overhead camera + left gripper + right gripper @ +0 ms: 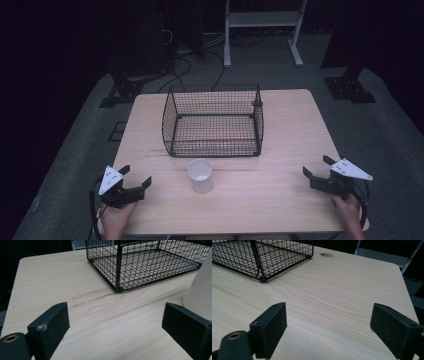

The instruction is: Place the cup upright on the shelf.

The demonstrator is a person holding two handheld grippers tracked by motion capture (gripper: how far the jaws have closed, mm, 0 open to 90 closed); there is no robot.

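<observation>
Start of the reach: white paper cup (200,175) stood before the black wire basket (213,121); left gripper (136,178) and right gripper (316,167) both gaped empty. Next likely called for left closing in on the cup.

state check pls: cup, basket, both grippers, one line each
white cup: upright on the table, open end up, looks empty, nothing touching it.
wire basket: upright behind the cup, looks empty.
left gripper: open, nothing between the jaws, left of the cup.
right gripper: open, nothing between the jaws, near the table's right edge.
table: faint dark scuff line in front of the basket.
</observation>
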